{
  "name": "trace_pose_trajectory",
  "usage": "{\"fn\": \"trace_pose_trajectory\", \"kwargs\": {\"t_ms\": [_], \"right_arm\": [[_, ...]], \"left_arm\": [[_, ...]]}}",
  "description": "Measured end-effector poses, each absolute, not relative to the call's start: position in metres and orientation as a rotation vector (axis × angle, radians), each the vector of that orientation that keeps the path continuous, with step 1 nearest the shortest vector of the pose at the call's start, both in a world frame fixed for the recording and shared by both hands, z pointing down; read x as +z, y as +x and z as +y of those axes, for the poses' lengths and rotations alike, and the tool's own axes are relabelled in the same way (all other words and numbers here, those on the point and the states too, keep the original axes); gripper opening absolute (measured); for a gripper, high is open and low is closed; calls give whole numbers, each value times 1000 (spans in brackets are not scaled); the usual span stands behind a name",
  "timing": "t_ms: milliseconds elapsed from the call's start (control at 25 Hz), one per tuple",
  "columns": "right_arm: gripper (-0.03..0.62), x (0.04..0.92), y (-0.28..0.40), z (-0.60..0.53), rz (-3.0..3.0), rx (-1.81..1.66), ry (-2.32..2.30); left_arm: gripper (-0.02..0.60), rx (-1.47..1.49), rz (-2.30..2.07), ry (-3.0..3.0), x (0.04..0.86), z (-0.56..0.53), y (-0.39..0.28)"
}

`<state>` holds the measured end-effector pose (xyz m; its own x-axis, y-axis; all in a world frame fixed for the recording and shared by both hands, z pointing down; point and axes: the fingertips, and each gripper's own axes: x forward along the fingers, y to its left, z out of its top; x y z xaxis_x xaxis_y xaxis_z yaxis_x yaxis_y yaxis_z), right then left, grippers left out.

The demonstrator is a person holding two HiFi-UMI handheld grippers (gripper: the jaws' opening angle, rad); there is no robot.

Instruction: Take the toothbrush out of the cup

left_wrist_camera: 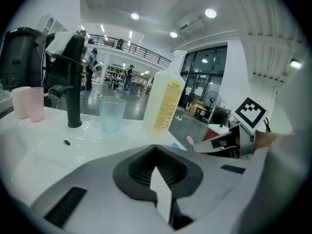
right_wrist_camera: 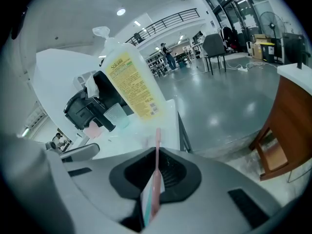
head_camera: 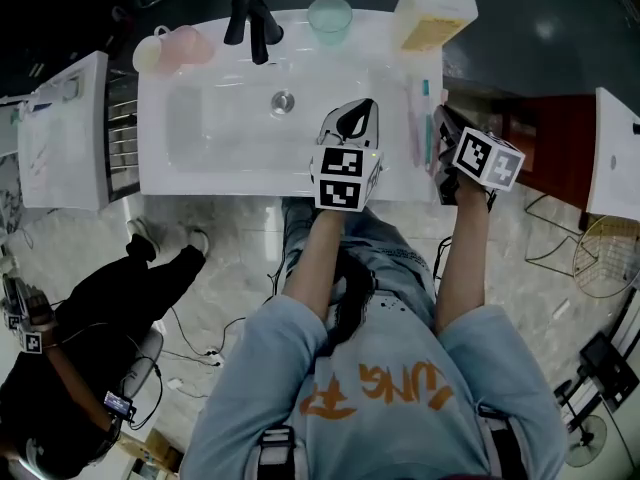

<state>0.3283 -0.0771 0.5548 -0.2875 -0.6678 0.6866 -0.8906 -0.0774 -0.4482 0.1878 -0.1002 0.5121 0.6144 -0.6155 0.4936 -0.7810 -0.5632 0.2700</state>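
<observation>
The pink toothbrush (right_wrist_camera: pixel 156 152) was pinched between the right gripper's (right_wrist_camera: pixel 150 199) jaws, over the sink's (head_camera: pixel 200 173) right rim and well apart from the teal cup (head_camera: pixel 330 16). The left gripper (left_wrist_camera: pixel 163 191) hovered over the basin, its jaws pressed together on nothing.

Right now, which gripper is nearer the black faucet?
Left. The left gripper hangs over the sink, right of and nearer the person than the black faucet; the right gripper is farther right, at the sink's right edge.
</observation>
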Motion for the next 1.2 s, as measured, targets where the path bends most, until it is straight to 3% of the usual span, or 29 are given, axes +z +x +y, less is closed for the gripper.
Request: {"fn": "trace_pose_trajectory", "kwargs": {"t_ms": [1200], "right_arm": [[38,550,331,-96,-1955,1276,1820]], "left_arm": [[8,437,-1147,2360,508,-108,175]]}}
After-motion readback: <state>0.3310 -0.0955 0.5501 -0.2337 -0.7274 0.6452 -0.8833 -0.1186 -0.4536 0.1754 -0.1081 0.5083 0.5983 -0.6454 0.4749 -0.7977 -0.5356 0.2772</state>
